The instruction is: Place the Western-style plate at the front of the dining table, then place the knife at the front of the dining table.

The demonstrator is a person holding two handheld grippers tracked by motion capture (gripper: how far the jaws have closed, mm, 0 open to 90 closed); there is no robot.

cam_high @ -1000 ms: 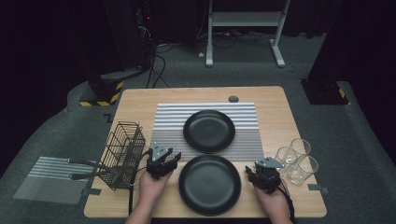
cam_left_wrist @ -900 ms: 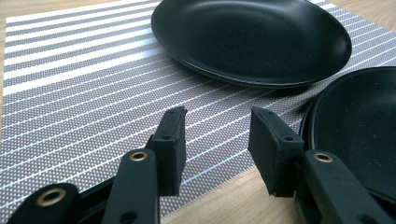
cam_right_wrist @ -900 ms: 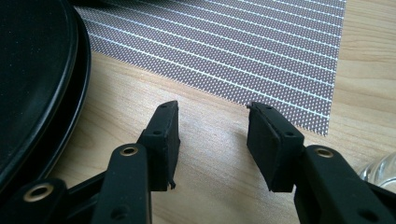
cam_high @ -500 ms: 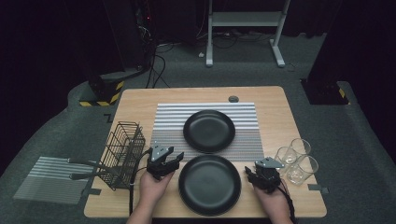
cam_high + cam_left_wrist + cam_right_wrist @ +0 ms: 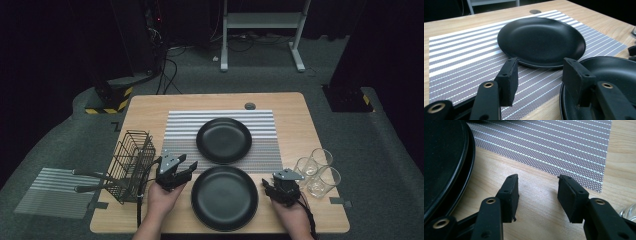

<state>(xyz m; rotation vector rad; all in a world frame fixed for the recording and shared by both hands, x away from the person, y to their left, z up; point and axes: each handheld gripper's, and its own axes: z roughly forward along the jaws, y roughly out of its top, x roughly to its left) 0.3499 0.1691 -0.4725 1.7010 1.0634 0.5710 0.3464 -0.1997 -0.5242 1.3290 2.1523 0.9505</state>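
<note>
Two black plates are on the table: the far plate lies on the striped mat, the near plate on bare wood by the front edge. My left gripper hovers at the near plate's left rim, open, pointing toward the far plate. At the near plate's right rim my right gripper is open over bare wood. Both pairs of jaws have just been opening, with nothing between them.
A black wire basket stands at the table's left edge with utensil handles sticking out to its left. Three clear glasses stand at the right edge beside my right hand. A second striped mat lies off the table's left side.
My left gripper has lifted slightly beside the near plate and its jaws stand wider. The right hand has kept its place, its jaws a little wider too.
</note>
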